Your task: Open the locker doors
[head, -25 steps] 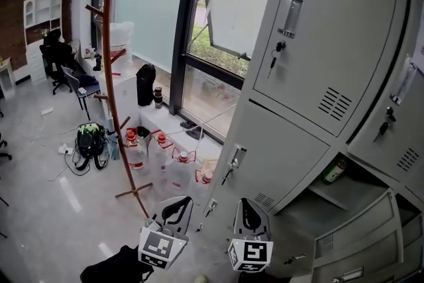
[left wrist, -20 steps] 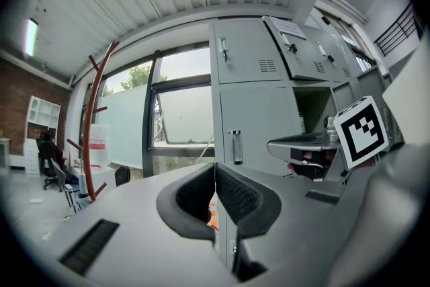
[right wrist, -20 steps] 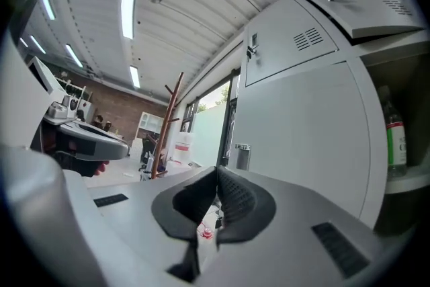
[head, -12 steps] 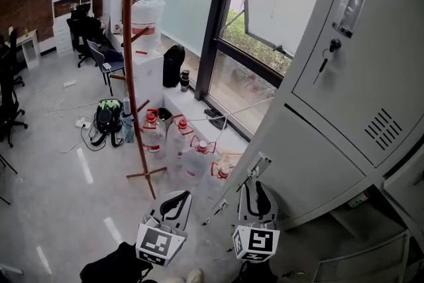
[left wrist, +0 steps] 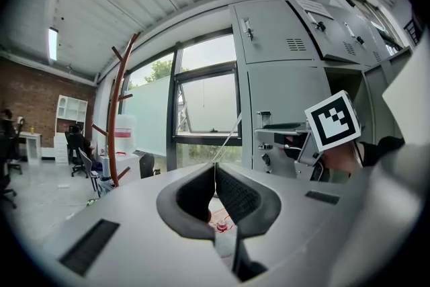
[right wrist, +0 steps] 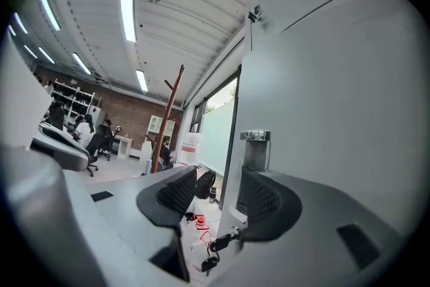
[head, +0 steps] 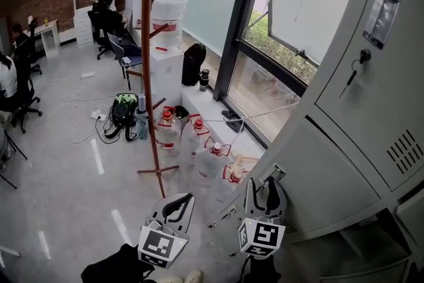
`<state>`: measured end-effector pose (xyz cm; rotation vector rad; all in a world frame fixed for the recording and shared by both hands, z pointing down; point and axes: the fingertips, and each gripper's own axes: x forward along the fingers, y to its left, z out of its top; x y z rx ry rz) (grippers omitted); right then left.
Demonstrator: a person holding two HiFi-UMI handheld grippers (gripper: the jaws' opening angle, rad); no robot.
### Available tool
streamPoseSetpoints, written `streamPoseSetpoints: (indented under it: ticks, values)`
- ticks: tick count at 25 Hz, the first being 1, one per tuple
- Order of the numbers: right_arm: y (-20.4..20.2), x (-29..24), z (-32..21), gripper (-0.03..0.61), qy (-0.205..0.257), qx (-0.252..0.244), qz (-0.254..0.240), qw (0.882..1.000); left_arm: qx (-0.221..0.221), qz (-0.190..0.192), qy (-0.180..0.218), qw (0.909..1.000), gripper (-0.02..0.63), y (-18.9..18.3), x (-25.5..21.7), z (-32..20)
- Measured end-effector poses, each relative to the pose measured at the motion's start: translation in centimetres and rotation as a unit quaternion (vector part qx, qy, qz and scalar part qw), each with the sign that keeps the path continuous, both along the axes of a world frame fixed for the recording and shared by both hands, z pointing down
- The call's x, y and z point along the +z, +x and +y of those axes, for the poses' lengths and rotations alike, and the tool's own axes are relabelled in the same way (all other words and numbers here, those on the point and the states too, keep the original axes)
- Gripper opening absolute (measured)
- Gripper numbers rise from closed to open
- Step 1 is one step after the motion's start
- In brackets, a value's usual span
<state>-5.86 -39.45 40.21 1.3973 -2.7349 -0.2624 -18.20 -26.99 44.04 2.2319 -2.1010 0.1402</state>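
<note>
The right gripper stands wide. Its jaws have just been opening, and the handle-side edge of a door stands in the gap with neither pad pressing on it. The handle sits at 12 o'clock just past the jaws, and a key with a dangling bunch hangs at 6 o'clock. In the head view the left gripper is at 9 o'clock of the right one. Its jaws are together on nothing, well clear of the lockers. An upper door stands closed at 1 o'clock.

The door looks like thin painted steel: stiff, light on its hinges and slick on its face. The recessed handle or the free edge beside it seems the best hold, and the loose key bunch is best left alone.
</note>
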Motion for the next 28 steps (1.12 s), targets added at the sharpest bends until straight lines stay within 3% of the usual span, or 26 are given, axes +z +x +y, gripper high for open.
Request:
streamPoseSetpoints:
  ticks: [16, 28]
  values:
    - [-0.2, 0.3, -0.4, 0.212, -0.015, 0.009, -0.001, 1.000, -0.017, 0.002, -0.001, 0.9999, 0.025, -1.0, 0.1, 1.6]
    - [-1.1, 0.4, 4.5, 0.211, -0.016, -0.006, 0.013, 1.000, -0.003, 0.002, 0.013, 0.9999, 0.025, -1.6, -0.8, 3.9]
